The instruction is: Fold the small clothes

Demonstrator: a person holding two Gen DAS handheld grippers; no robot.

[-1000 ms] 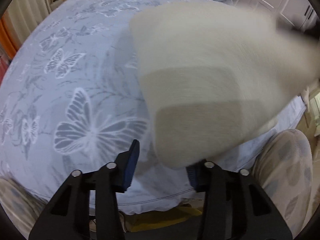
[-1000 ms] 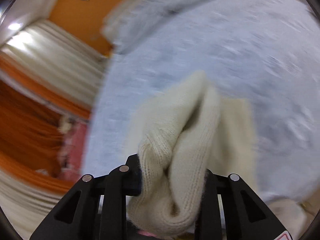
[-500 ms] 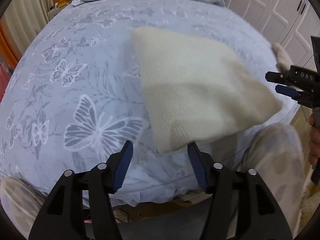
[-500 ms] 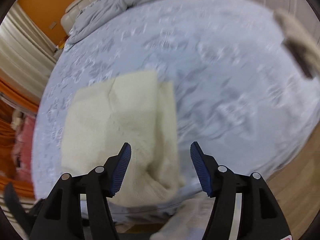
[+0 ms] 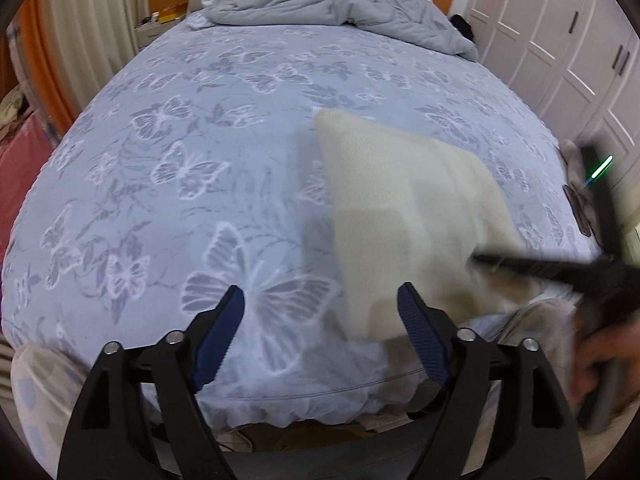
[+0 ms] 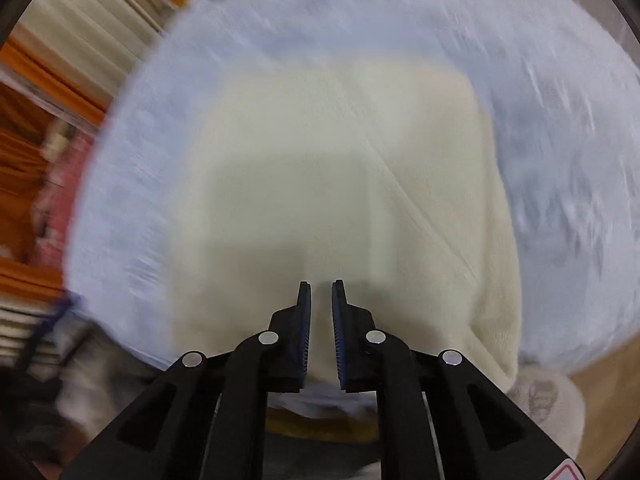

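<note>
A cream knitted garment (image 5: 404,216) lies folded flat on the blue butterfly bedsheet (image 5: 192,168), near the bed's front right edge. My left gripper (image 5: 320,312) is open and empty, above the sheet just left of the garment's near corner. My right gripper (image 6: 321,300) is nearly shut with a narrow gap and nothing between the pads, hovering over the garment's (image 6: 340,168) near edge. In the left wrist view the right gripper (image 5: 532,268) shows blurred at the garment's right corner.
A crumpled grey duvet (image 5: 332,0) lies at the head of the bed. White wardrobe doors (image 5: 560,48) stand to the right. Orange and cream curtains (image 5: 60,40) hang on the left. My patterned knees (image 5: 36,376) are at the bed's front edge.
The right gripper let go of the garment, which dropped flat on the bed. It then swung back over the garment and closed its jaws. The left gripper stayed open and drew back a little.
</note>
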